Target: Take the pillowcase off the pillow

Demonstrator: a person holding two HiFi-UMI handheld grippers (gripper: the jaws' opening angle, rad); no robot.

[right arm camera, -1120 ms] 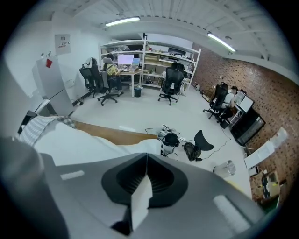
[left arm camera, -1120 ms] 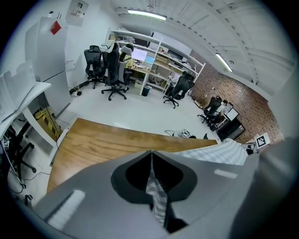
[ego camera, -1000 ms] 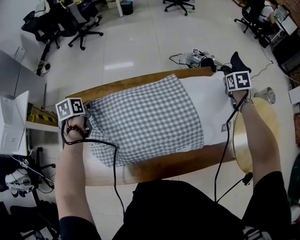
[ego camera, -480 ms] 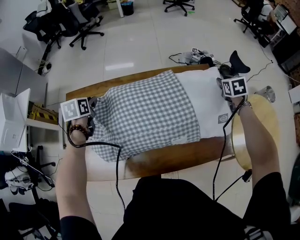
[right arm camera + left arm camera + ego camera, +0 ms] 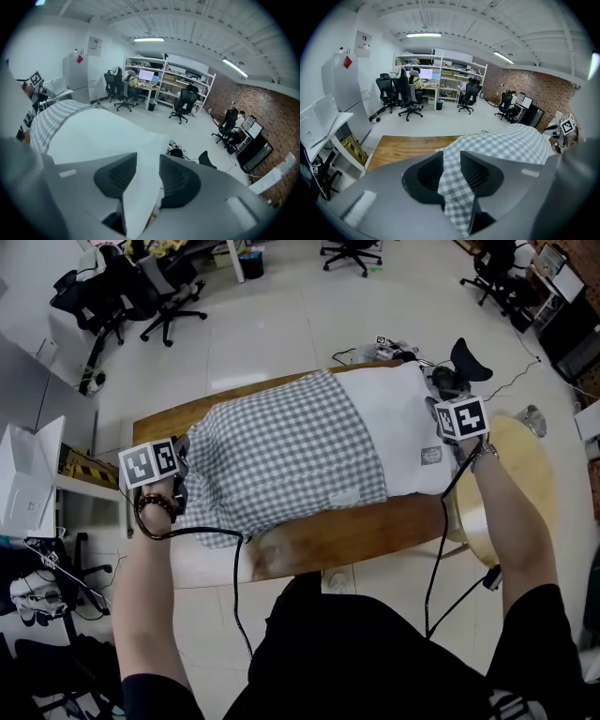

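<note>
A white pillow lies across the wooden table, its left two thirds still inside a grey-and-white checked pillowcase. My left gripper is at the pillowcase's left end. In the left gripper view, checked cloth fills the narrow gap between the jaws of my left gripper. My right gripper is at the pillow's bare right end. In the right gripper view, a fold of white pillow fabric is pinched in my right gripper.
A round wooden stool top stands just right of the table, under my right forearm. Cables and a black object lie on the floor behind the table. Office chairs stand farther back. A white cabinet is at the left.
The pillow has slid toward the table's far edge and turned slightly, baring more wood at the near side. Both grippers moved with its ends, the left one a little inward.
</note>
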